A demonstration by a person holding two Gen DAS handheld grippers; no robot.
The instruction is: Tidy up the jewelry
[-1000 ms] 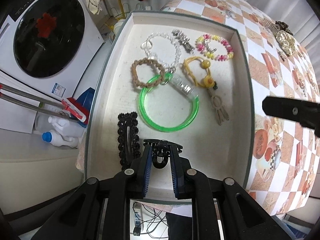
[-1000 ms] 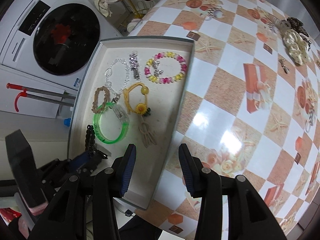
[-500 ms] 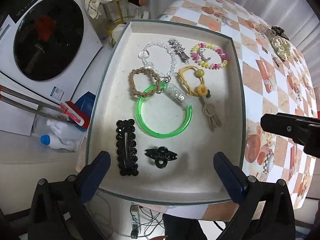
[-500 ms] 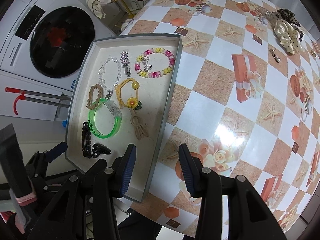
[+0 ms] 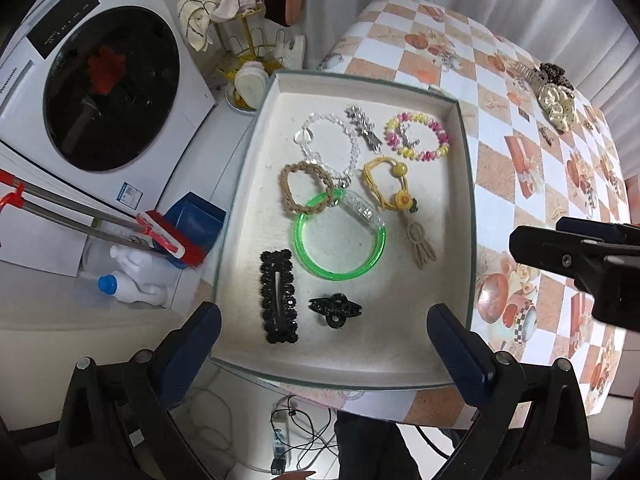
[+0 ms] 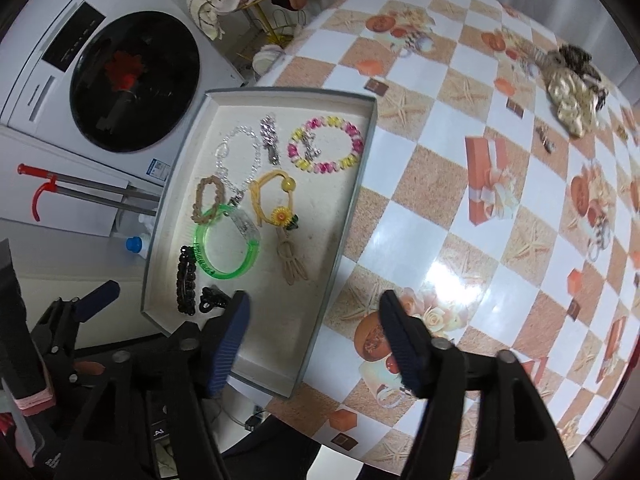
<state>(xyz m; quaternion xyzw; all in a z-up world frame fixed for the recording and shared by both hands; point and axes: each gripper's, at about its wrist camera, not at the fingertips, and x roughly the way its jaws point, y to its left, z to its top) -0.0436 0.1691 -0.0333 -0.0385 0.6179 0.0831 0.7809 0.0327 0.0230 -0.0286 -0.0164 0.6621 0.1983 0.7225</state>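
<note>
Inside the felt-lined tray (image 5: 466,216), a glossy black claw clip (image 5: 335,309) now lies released; left gripper (image 5: 324,332) spread wide, right gripper (image 6: 316,320) opening, empty.

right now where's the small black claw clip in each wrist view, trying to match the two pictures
Left wrist view: the small black claw clip lies low in the middle, on the tray floor, just right of the long black beaded hair clip.
Right wrist view: the clip sits lower left, in the tray's near corner, partly behind one finger of the right gripper.
Shared landmark: the green bangle, just above the clip in both views.
</note>
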